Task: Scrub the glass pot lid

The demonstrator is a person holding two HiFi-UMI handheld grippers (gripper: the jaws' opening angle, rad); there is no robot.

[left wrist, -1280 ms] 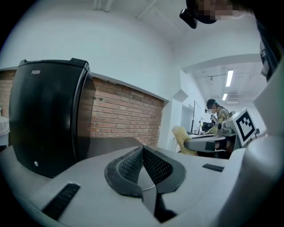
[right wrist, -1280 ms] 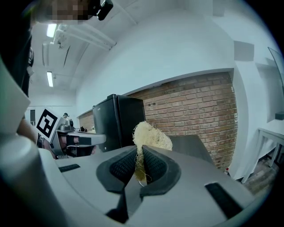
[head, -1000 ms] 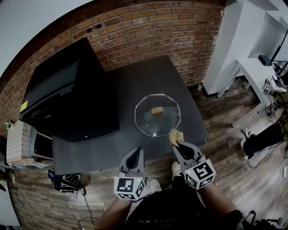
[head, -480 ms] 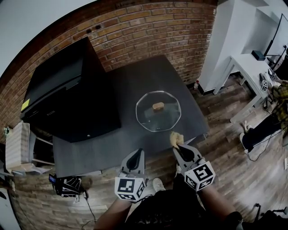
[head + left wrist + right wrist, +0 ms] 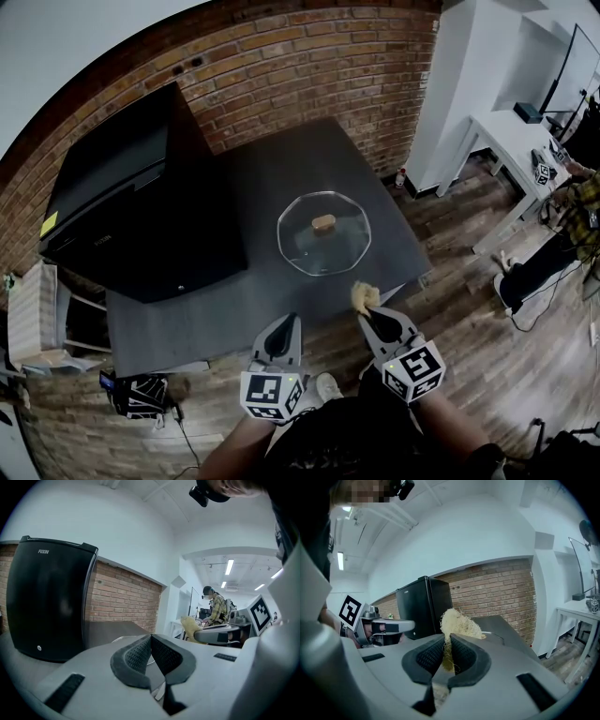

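Right hand-held gripper [image 5: 367, 311] is clamped on a pale yellow fibrous scrubbing pad [image 5: 364, 297], the tuft sticking out past the jaw tips. My left hand-held gripper [image 5: 284, 323] hangs just beside it with its jaws together on nothing. The round clear glass pot lid [image 5: 305, 255], with its tan knob [image 5: 323, 222] up, lies flat on the dark grey desk [image 5: 206, 309], ahead of the right gripper and a little to its left, apart from the pad.

I judge this a gap within the scrubbing, not a stroke: the pad touches no glass. The next move calls for carrying the pad forward and down onto the lid. The lid lies loose, so pinning the knob with the left gripper may keep it from sliding.

A second ago the pad sat at the lid's near rim. Now the right gripper has drawn back toward me, while the lid and left gripper have kept their places.
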